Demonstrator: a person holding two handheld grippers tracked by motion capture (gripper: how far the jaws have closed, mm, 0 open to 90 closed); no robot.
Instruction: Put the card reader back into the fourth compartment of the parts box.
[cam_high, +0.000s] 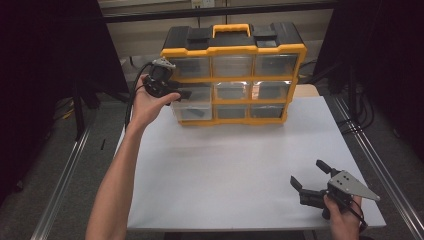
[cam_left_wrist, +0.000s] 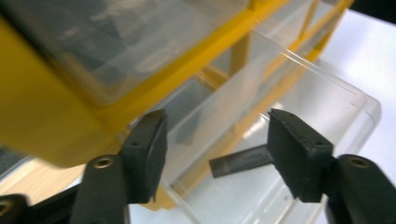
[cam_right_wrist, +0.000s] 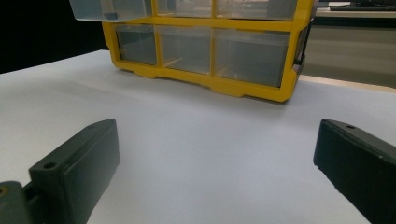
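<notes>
A yellow and black drawer cabinet (cam_high: 232, 49) stands at the back of the white table (cam_high: 235, 165), with three rows of clear drawers. Its middle-left drawer (cam_high: 192, 106) is pulled out, and a flat dark piece (cam_left_wrist: 238, 161) lies inside it. My left gripper (cam_high: 182, 93) hovers at that drawer's left front corner. In the left gripper view it (cam_left_wrist: 217, 140) is open, and the clear drawer (cam_left_wrist: 303, 116) lies just beyond the jaws. My right gripper (cam_high: 308, 173) rests low near the table's front right corner, open with nothing between its fingers (cam_right_wrist: 217, 154), facing the cabinet (cam_right_wrist: 243, 88).
Dark curtains flank the table on both sides. Metal rails run along the floor left and right of it. A cable trails from the left gripper over the table's left edge. Bare white tabletop stretches between the cabinet and the right gripper.
</notes>
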